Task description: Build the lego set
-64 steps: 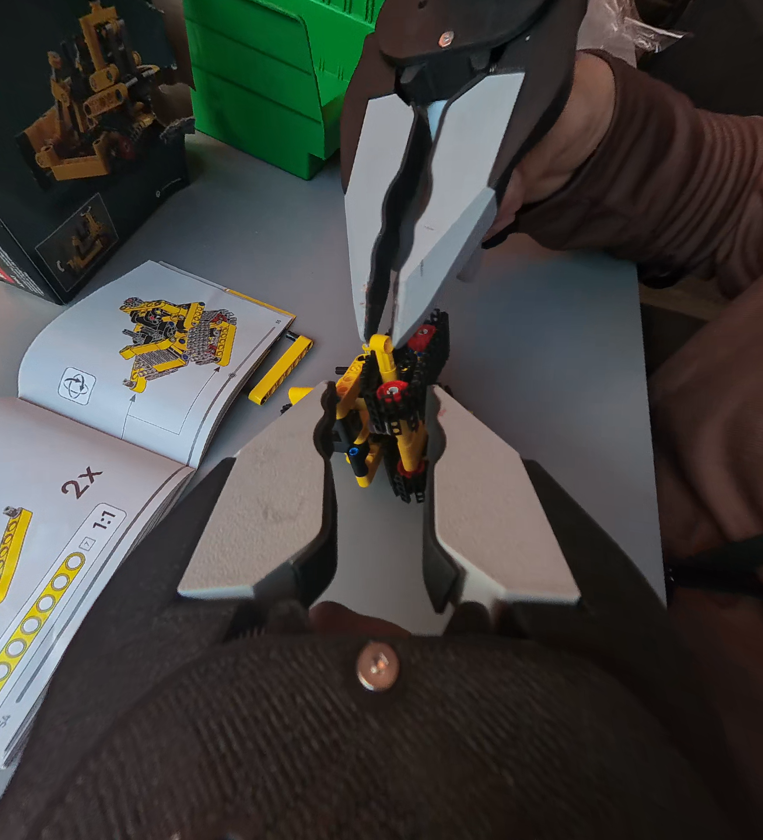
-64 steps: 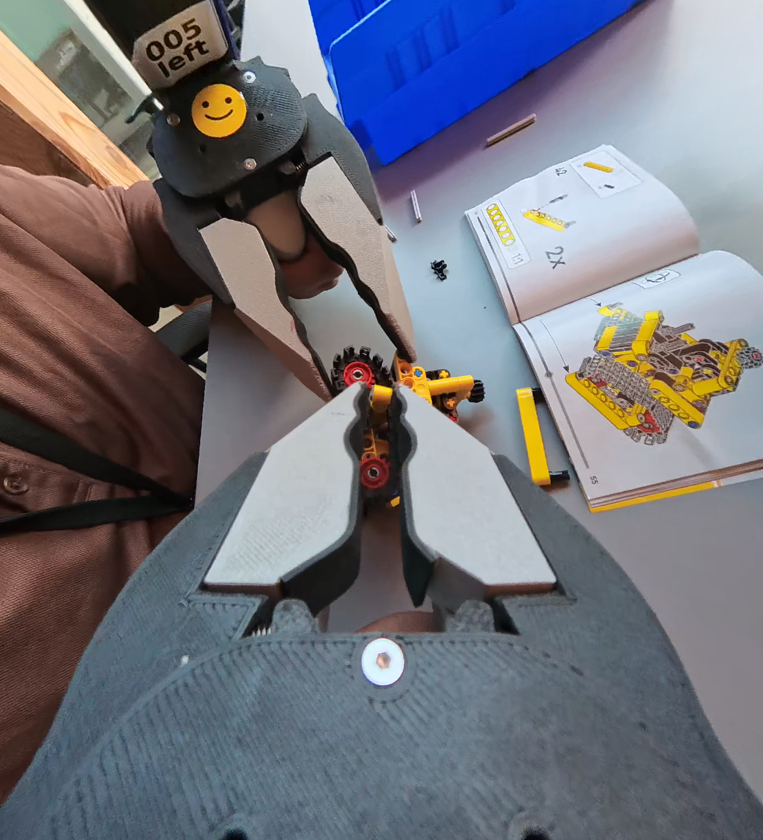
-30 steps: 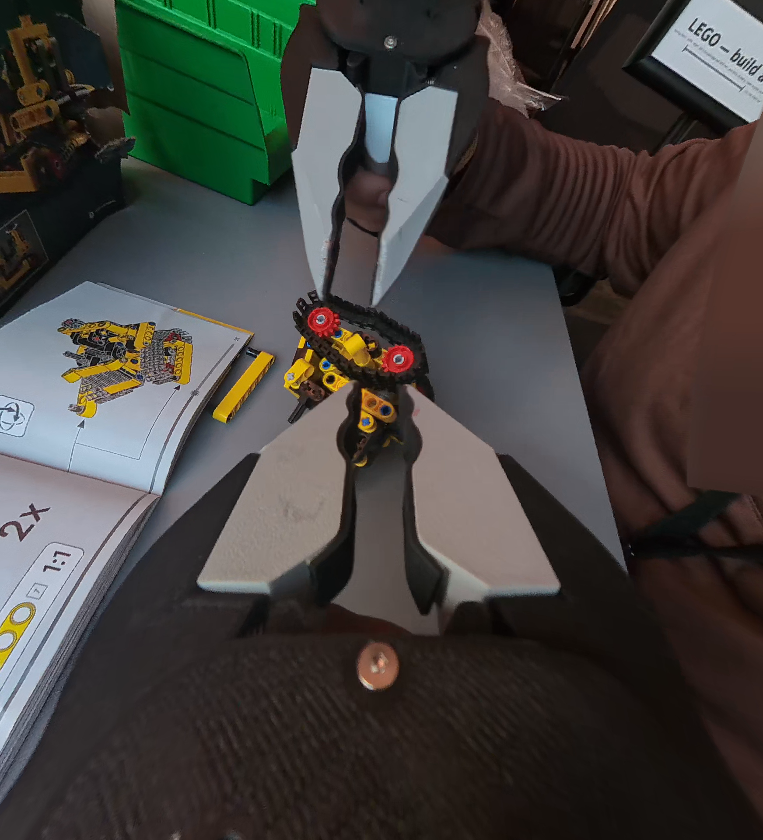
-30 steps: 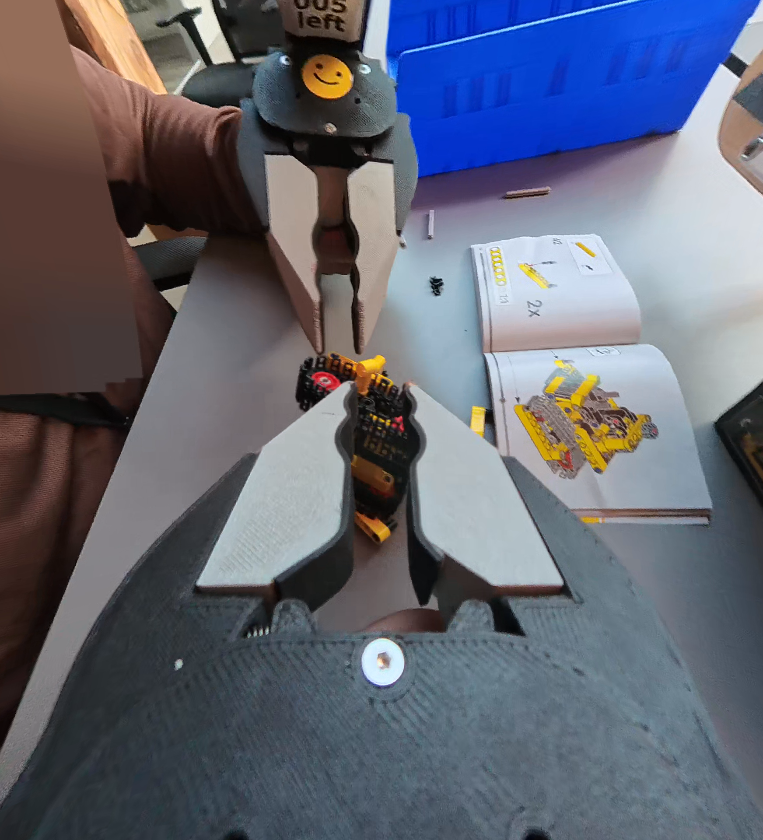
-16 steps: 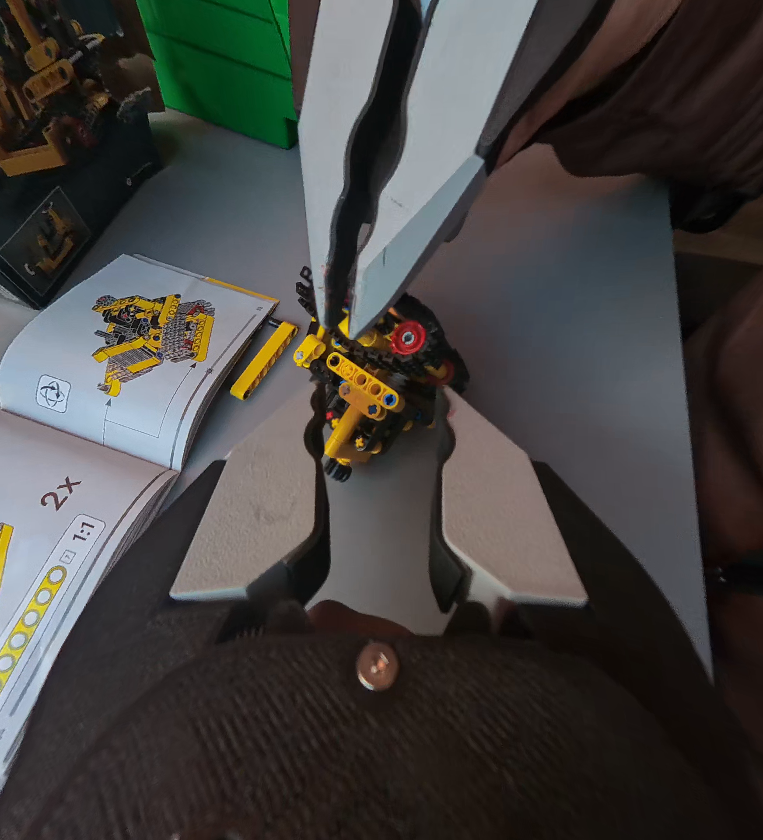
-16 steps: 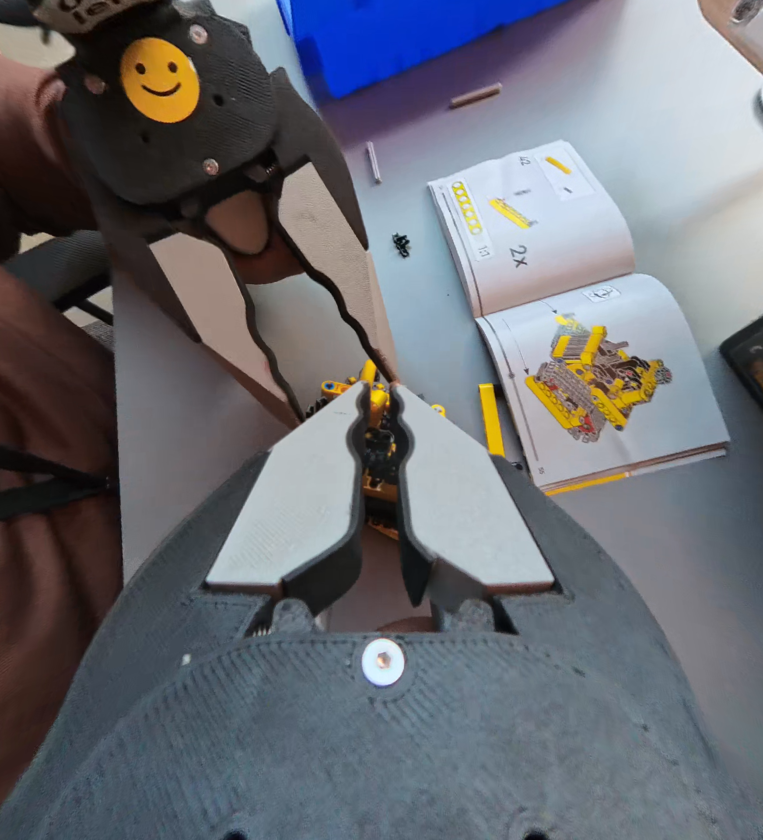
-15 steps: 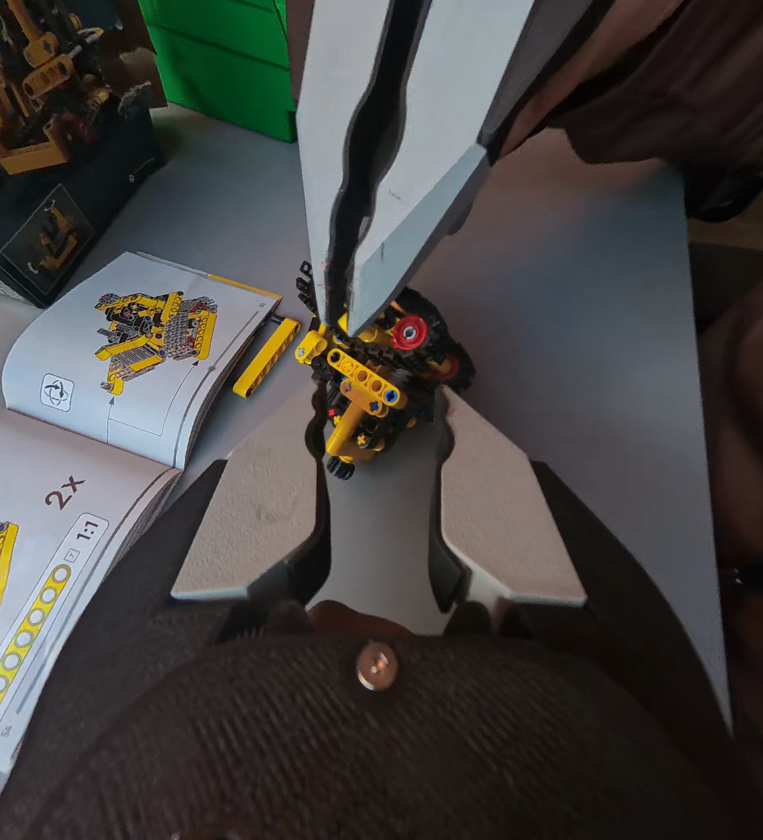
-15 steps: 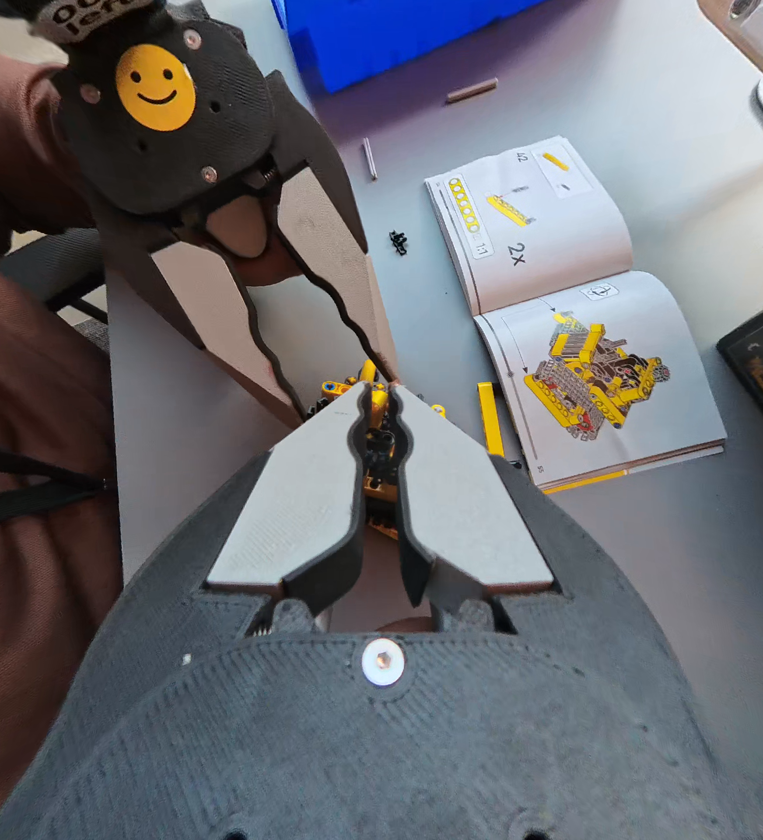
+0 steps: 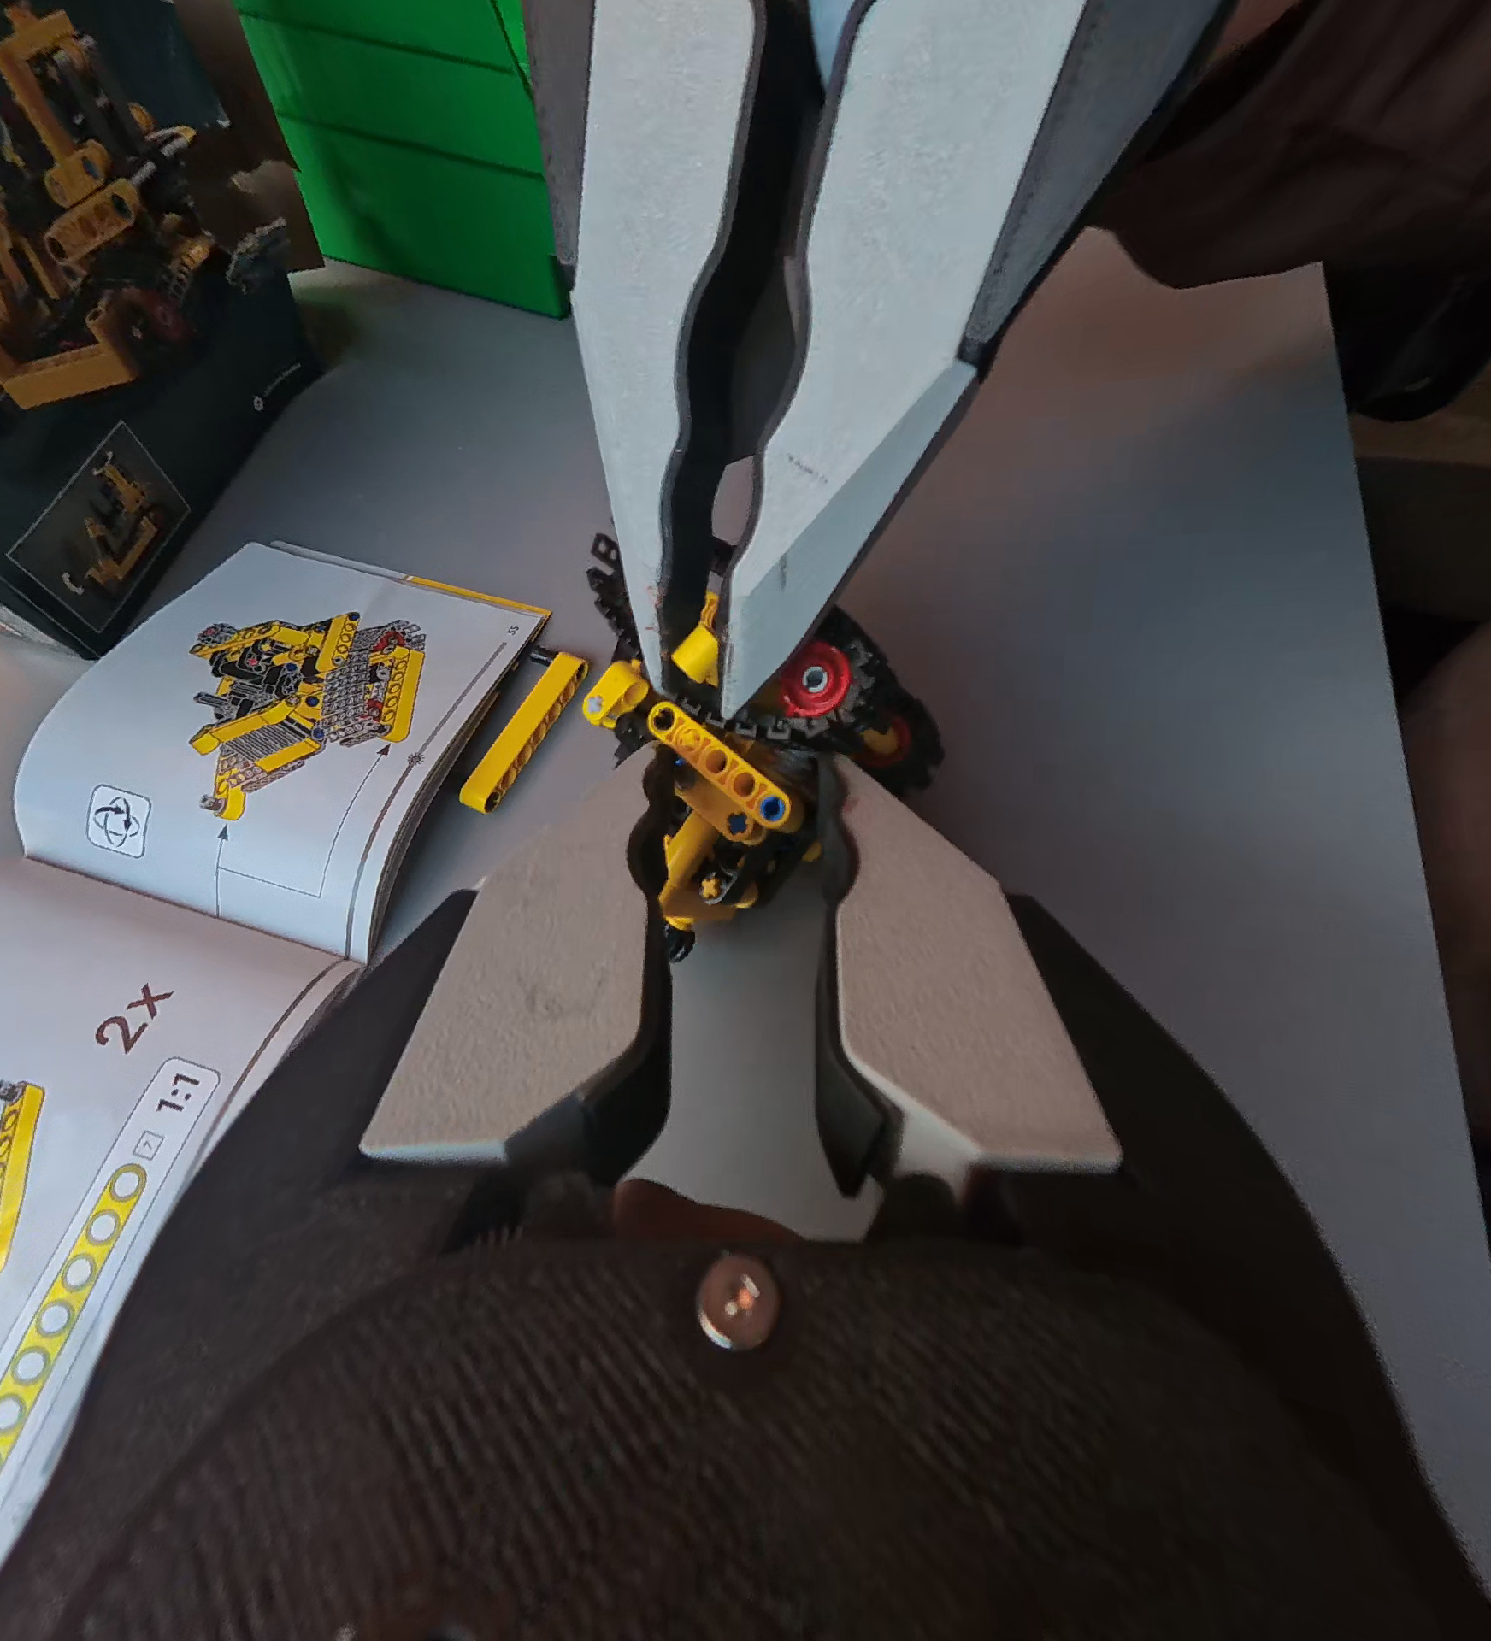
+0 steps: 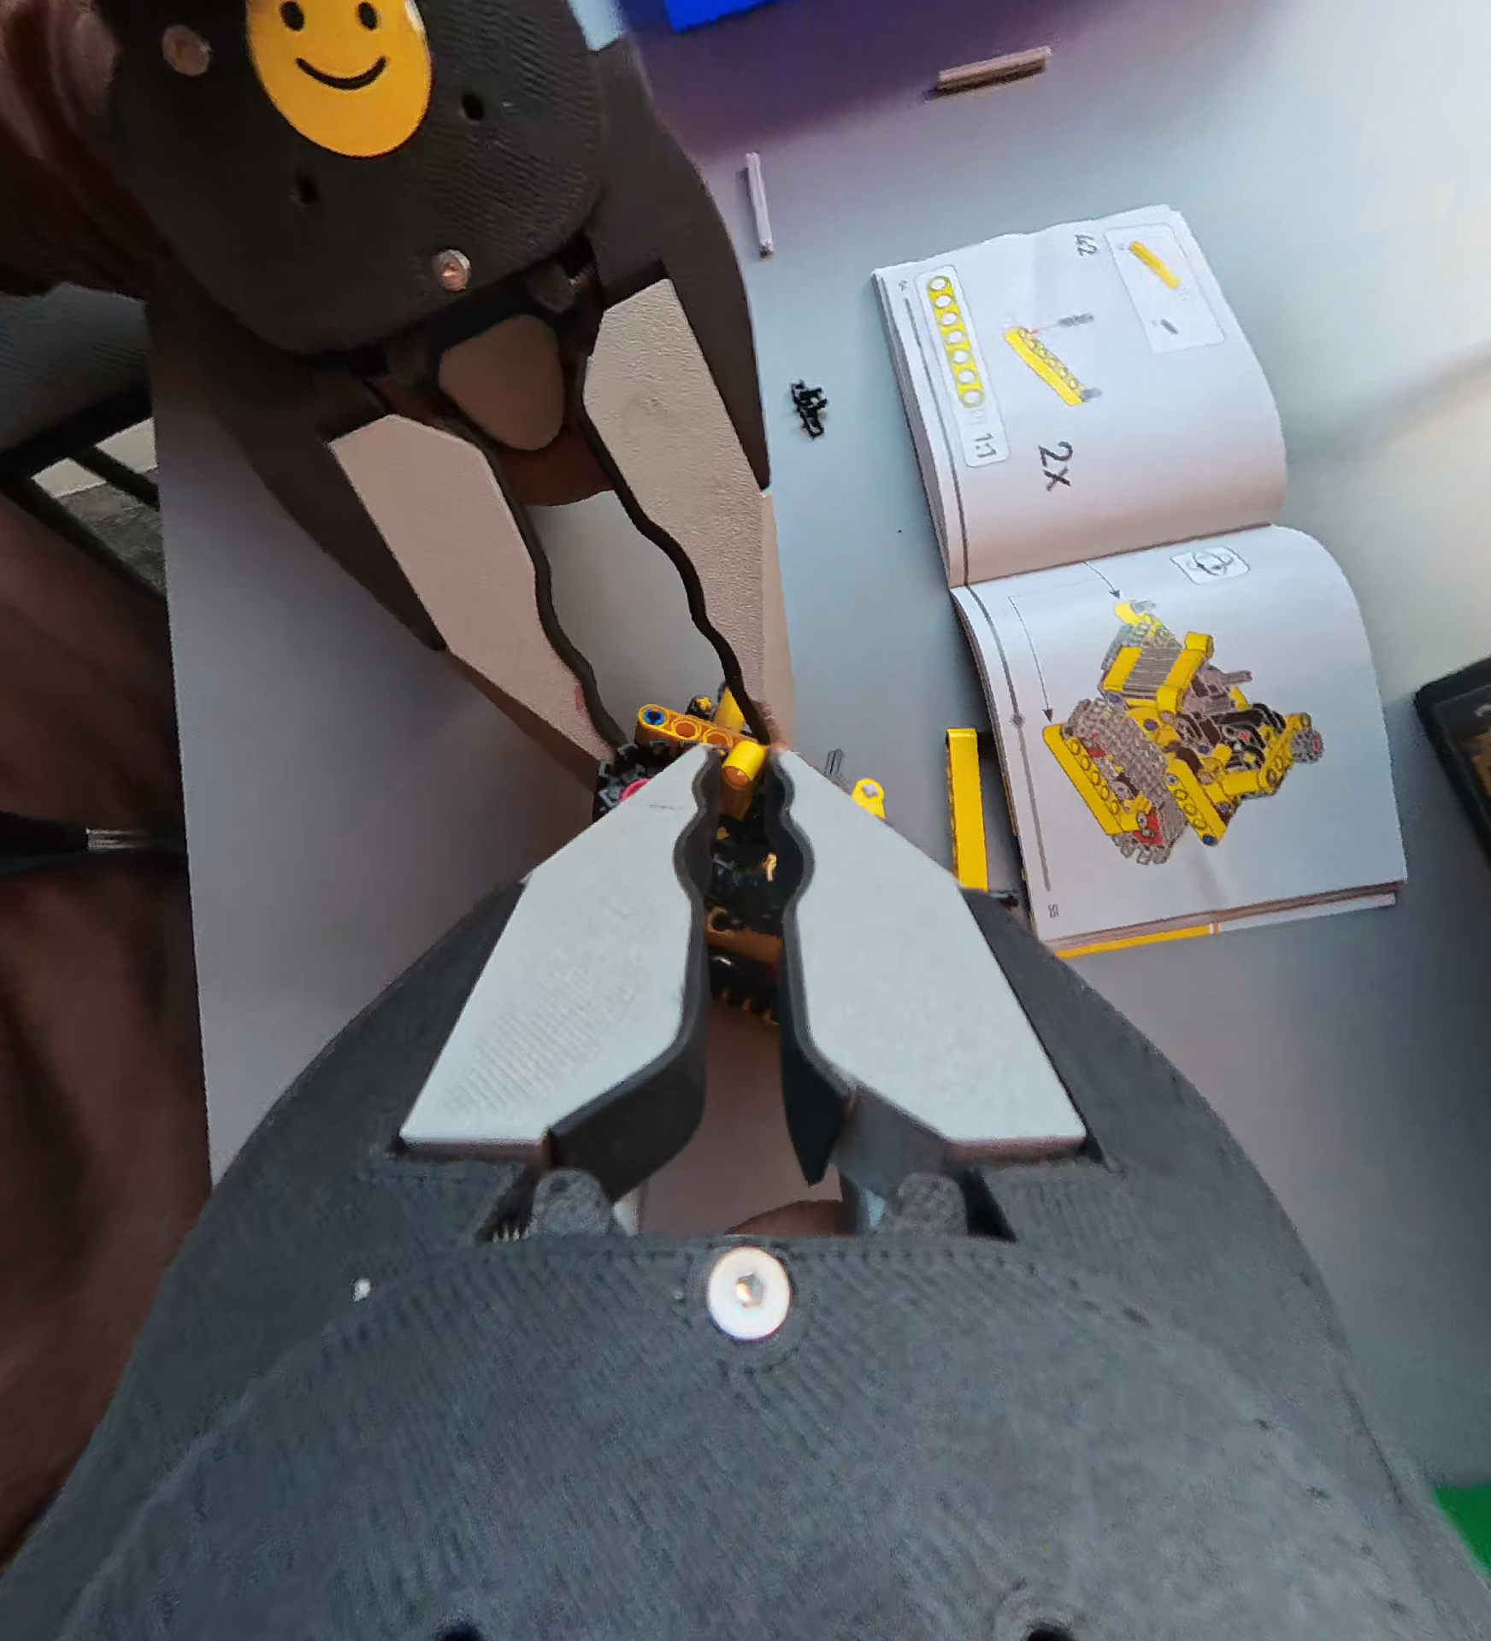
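The partly built lego model (image 9: pixel 729 799), yellow and black with black tracks and red wheel hubs, is held between both grippers just above the grey table (image 9: pixel 1079 622). My left gripper (image 9: pixel 733 786) is shut on the model's near end. My right gripper (image 9: pixel 693 661) comes in from above and is shut on a yellow part at the model's top. In the right wrist view my right gripper (image 10: pixel 740 765) pinches that yellow part of the model (image 10: pixel 742 875), and the left gripper (image 10: pixel 684 737) holds it from the far side. A loose yellow beam (image 9: pixel 524 733) lies beside the model.
An open instruction booklet (image 9: pixel 280 755) lies left of the model; it also shows in the right wrist view (image 10: pixel 1168 710). The set's dark box (image 9: pixel 85 266) and a green bin (image 9: pixel 422 151) stand behind. A small black part (image 10: pixel 809 408) and a grey axle (image 10: pixel 758 204) lie on the table. A person's brown sleeve is close by. Left and right tips are no more than a few centimetres apart.
Over the last second both grippers closed in on each other; the right one moved from the track to a yellow part on top. The model has turned slightly.
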Demonstrator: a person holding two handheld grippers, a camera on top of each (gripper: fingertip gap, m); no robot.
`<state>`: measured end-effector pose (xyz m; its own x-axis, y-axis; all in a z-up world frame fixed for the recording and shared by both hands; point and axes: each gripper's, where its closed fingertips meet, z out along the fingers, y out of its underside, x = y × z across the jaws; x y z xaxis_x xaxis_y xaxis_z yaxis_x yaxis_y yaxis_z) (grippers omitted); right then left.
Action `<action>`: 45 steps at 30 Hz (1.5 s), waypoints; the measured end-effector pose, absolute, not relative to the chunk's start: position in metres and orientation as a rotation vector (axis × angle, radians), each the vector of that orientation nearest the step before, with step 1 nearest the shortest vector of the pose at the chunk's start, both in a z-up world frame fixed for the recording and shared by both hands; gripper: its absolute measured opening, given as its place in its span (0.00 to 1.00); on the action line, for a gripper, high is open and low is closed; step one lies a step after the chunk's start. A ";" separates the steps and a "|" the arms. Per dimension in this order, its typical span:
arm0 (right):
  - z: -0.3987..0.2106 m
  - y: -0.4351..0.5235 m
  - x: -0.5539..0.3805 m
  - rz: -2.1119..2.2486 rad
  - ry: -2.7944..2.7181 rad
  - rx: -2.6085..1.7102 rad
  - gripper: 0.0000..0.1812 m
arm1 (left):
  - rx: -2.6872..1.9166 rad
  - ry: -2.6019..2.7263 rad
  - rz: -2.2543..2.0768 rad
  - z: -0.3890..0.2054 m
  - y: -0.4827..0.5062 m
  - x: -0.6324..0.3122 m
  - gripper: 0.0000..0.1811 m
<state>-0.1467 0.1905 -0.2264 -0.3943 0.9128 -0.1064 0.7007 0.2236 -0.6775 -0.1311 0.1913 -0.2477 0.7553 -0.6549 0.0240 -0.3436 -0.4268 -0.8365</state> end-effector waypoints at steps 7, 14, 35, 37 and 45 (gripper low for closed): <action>-0.222 0.180 -0.144 1.250 -2.243 -1.338 0.03 | -1.995 0.882 -0.473 -0.245 0.184 -0.131 0.15; -0.219 0.174 -0.146 1.354 -2.345 -1.140 0.04 | -1.956 0.941 -0.514 -0.242 0.179 -0.134 0.15; -0.221 0.165 -0.140 1.496 -2.510 -0.805 0.03 | -1.891 1.037 -0.598 -0.245 0.172 -0.129 0.16; -0.221 0.165 -0.141 1.519 -2.511 -0.799 0.03 | -1.892 1.031 -0.606 -0.244 0.172 -0.130 0.16; -0.216 0.174 -0.146 1.446 -2.450 -0.922 0.08 | -1.893 1.010 -0.612 -0.245 0.173 -0.133 0.16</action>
<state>-0.1463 0.1738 -0.2159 -0.7995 0.5751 -0.1732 0.4295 0.3458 -0.8343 -0.1328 0.1728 -0.2449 0.5478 -0.8364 0.0181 -0.4033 -0.2830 -0.8702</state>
